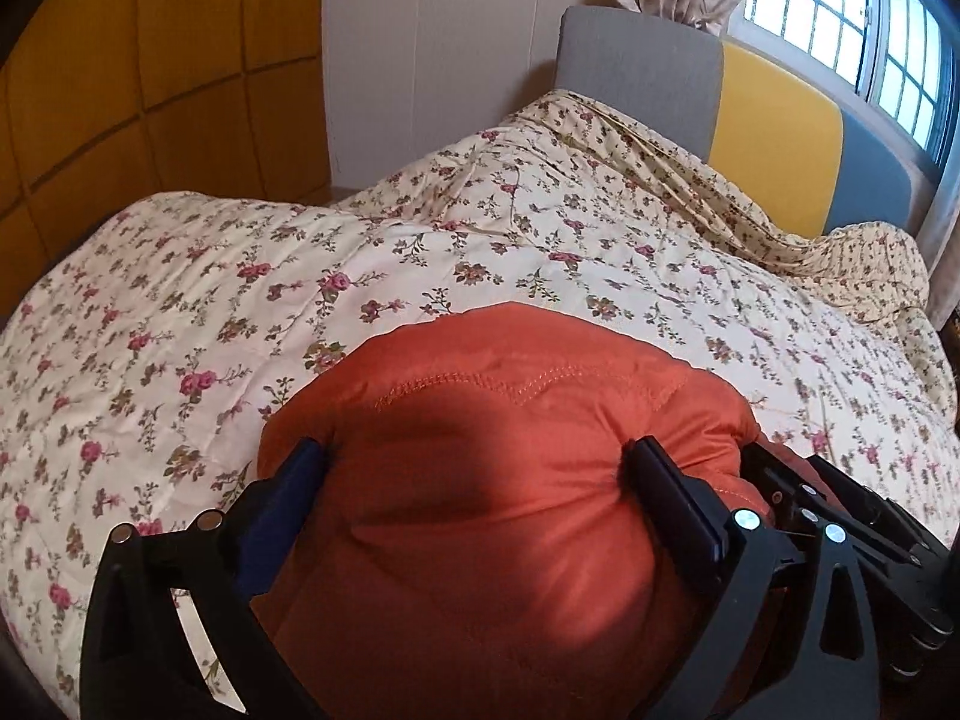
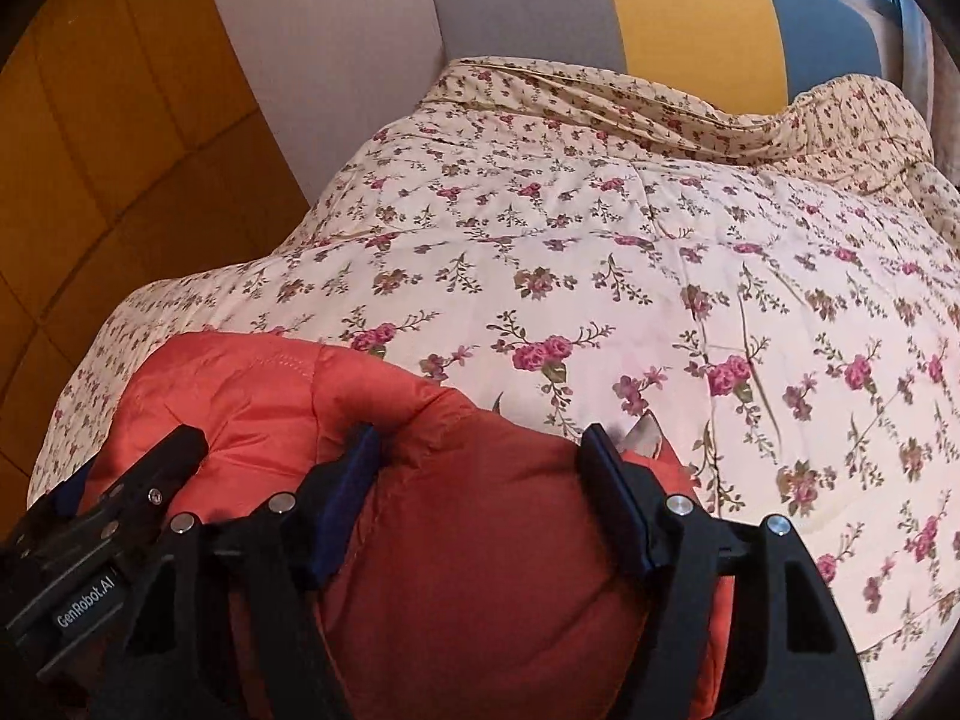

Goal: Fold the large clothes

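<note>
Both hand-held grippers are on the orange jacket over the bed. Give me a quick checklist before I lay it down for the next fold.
1. Left hand-held gripper pinching the jacket: ok, fabric bulges between its fingers.
2. Right hand-held gripper pinching the jacket: ok, a thick fold sits between its fingers.
3. Grippers clear of each other: ok, but close; the left one sits just beside the right in the right wrist view.
4. Landing spot on the quilt: ok, nothing else lies ahead of the jacket.
5. Jacket layers even: cannot tell, it is bunched and mostly hidden below the grippers.
6. Sleeves tucked in: cannot tell, none shows.
</note>
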A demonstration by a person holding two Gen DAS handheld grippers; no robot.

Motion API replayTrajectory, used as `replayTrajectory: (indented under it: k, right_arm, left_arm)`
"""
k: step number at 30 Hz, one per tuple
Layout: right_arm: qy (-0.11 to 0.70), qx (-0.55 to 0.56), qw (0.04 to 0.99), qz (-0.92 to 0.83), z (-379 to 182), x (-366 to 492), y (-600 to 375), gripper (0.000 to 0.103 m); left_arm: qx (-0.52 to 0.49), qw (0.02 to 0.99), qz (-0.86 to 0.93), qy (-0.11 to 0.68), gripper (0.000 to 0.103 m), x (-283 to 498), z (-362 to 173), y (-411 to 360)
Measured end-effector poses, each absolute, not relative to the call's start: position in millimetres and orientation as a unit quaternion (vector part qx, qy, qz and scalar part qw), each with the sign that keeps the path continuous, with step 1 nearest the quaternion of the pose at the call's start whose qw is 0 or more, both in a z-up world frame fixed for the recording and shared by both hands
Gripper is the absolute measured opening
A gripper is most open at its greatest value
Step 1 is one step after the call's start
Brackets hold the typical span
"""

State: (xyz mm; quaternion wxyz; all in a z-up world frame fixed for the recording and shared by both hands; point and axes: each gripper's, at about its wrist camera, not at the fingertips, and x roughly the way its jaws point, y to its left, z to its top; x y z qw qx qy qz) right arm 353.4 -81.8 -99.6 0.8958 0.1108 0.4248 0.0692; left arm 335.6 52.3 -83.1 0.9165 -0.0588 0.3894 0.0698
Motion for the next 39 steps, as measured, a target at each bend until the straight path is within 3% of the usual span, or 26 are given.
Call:
replayTrajectory:
  k: [9,12,14,17,22,39]
  right_arm:
    - [0.392,0.115,0.909,0.076,-87.2,331.2,-85.6,0.073]
    - [0.386,0.112,0.913,0.073,-74.9,314.9,-88.2,0.083]
    - [0.379,0.114,0.916,0.06,-64.6,298.8,-93.0,0.095]
    - [0.376,0.139,0.914,0.065,-53.7,274.0,-103.7,0.101]
    - [0.365,0.133,0.92,0.057,-39.3,228.1,-115.5,0.101]
    - [0.33,0.096,0.936,0.076,1.9,85.5,-114.1,0.101]
  left_arm:
    - [-0.055,0.93,0.066,0.359,0.1,317.0,-77.7,51.3]
    - [-0.066,0.933,0.058,0.349,0.1,299.2,-68.4,54.5]
    - [-0.07,0.935,0.06,0.341,0.1,284.5,-61.1,54.9]
    - [-0.073,0.94,0.064,0.326,0.1,257.8,-48.4,52.6]
    - [-0.052,0.951,0.062,0.297,0.1,208.6,-32.5,44.1]
    - [-0.021,0.948,0.093,0.303,0.1,82.8,-18.5,45.0]
